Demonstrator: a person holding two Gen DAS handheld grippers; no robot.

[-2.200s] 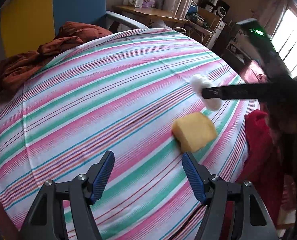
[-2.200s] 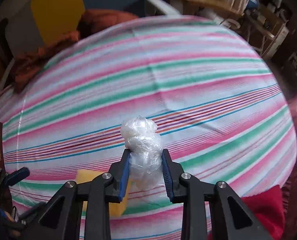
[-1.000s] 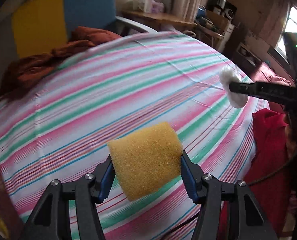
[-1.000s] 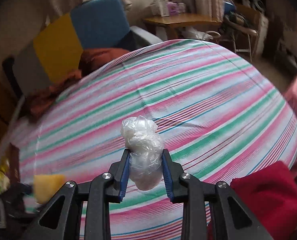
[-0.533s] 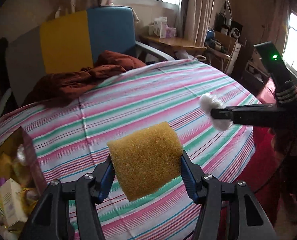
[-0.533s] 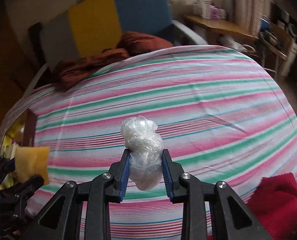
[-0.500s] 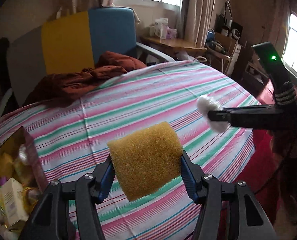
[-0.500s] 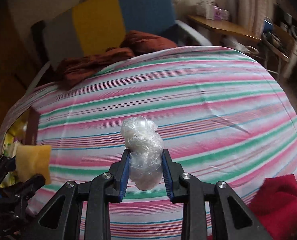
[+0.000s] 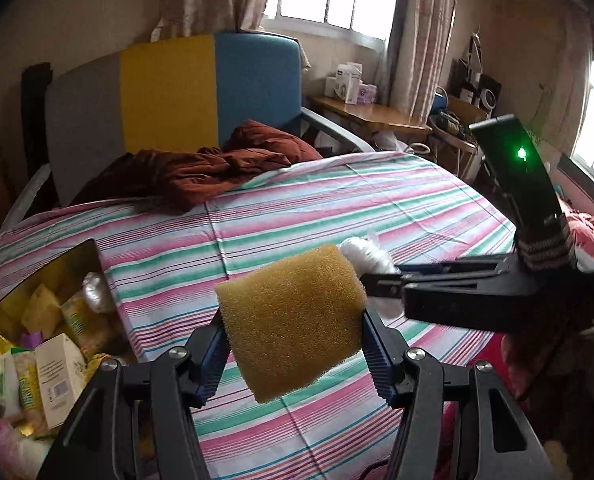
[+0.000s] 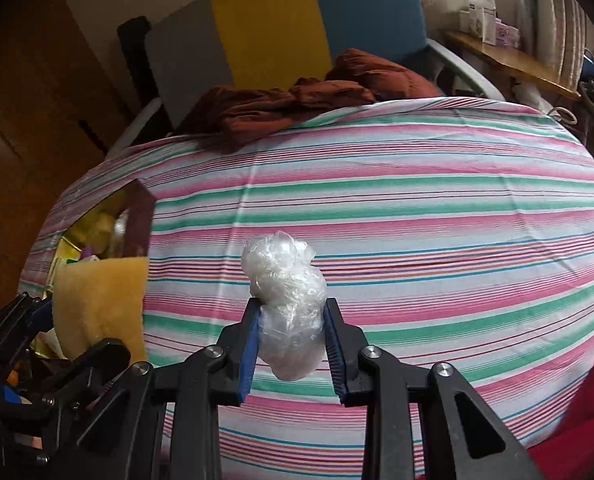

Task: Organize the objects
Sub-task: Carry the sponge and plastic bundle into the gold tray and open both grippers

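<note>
My left gripper (image 9: 293, 354) is shut on a yellow sponge (image 9: 291, 322), held above the striped bedspread (image 9: 297, 208). My right gripper (image 10: 291, 354) is shut on a crumpled wad of clear plastic wrap (image 10: 287, 300). In the left wrist view the right gripper (image 9: 371, 280) reaches in from the right, just behind the sponge, and the plastic wad (image 9: 363, 258) shows white at its tip. In the right wrist view the left gripper (image 10: 45, 320) and its sponge (image 10: 99, 300) sit at the lower left, in front of an open box (image 10: 139, 212).
The open box (image 9: 85, 254) at the bed's left edge holds several small cartons and packets. A crumpled rust-brown blanket (image 9: 201, 170) lies at the bed's far end against a grey, yellow and blue chair (image 9: 169, 96). Red cloth (image 10: 577, 416) lies at the lower right.
Both grippers have swung left over the bed with their loads, and the box has come into view at the left. The right gripper has drawn close behind the sponge.
</note>
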